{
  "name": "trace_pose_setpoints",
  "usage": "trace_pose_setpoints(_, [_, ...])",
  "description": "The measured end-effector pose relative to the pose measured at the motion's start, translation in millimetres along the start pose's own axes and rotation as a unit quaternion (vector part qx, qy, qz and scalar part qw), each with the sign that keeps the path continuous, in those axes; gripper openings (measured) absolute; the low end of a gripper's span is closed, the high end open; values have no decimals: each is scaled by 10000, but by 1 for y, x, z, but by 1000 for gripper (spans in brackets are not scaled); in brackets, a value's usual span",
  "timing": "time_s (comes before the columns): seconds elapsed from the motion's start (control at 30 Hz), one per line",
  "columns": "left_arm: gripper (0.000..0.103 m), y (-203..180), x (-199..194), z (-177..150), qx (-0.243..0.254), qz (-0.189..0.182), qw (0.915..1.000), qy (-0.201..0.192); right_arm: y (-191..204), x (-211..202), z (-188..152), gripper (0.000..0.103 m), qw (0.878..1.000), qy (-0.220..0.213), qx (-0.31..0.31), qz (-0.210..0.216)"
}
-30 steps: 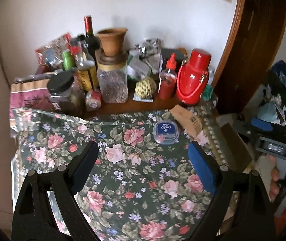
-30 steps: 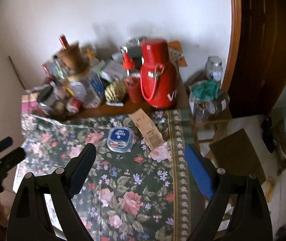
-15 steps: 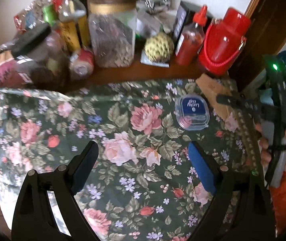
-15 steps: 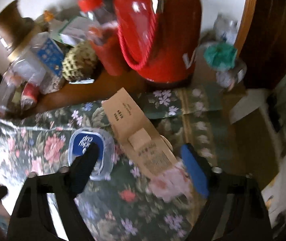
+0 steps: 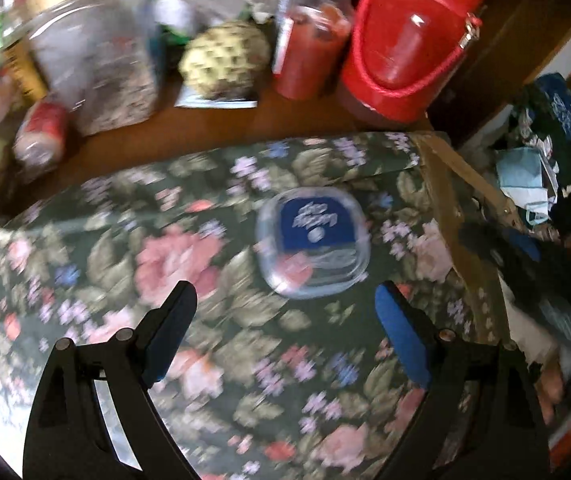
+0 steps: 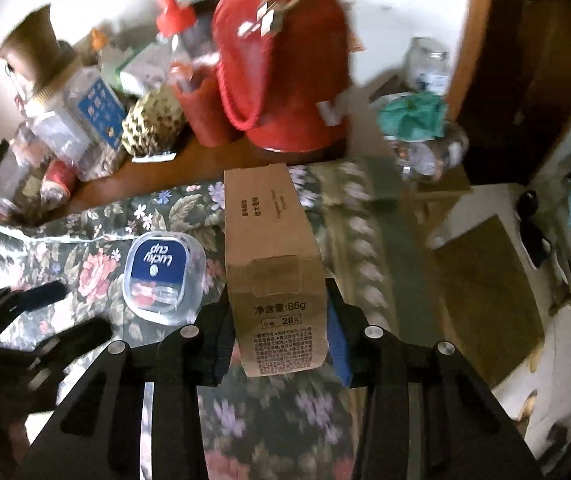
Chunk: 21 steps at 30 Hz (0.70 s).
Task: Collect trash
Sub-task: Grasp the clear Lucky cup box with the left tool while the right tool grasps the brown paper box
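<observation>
A brown paper box lies on the floral tablecloth. My right gripper has its blue pads against both sides of the box's near end. A clear plastic cup lid with a blue "Lucky cup" label lies on the cloth to the box's left; it also shows in the right wrist view. My left gripper is open and empty, just short of the lid. The box's edge shows at the right of the left wrist view.
A red thermos, a red sauce bottle, a custard apple, jars and cans crowd the table's back. A glass jar and cardboard sit off the table's right edge.
Both grippers moved forward and down toward the table. My right gripper closed around the paper box. My left gripper neared the lid and stayed open.
</observation>
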<state>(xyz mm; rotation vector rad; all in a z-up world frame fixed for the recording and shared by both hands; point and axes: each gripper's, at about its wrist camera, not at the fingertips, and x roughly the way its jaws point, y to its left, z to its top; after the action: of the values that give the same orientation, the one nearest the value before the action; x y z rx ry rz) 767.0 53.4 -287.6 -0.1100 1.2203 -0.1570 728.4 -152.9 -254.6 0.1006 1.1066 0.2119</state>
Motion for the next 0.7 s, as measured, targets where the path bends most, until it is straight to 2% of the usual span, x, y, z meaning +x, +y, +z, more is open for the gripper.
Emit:
trace_pose_setpoints(0.17, [91,-19,34,14,102,193,9997,148,-28,-18,-16,36,9985,22,534,103])
trace_pose_setpoints(0.27, [91,-26,51,18,104,401,9989,230,-39,-28,-29,36,9977,61,678,-45])
trace_pose_setpoints(0.33, [91,-31,55,20,156,684,9975,123,-42,-34,-35,36,9970,83,768,-69])
trace_pose_setpoints(0.43, [91,-36,59,22,73,855,9963,22,-52,-49,-51,36,9943,28,1069,-28])
trace_pose_setpoints(0.5, [87,-40,60,23,23,955,9954,-72,-54,-55,-60,36,9922,39,1247,50])
trace_pose_setpoints(0.53, [78,-44,62,24,59,932,9955,-141,-55,-58,-64,36,9916,53,1287,101])
trace_pose_setpoints(0.7, [74,-52,56,16,272,824,9962,-50,-49,-72,-63,36,9947,-38,1012,172])
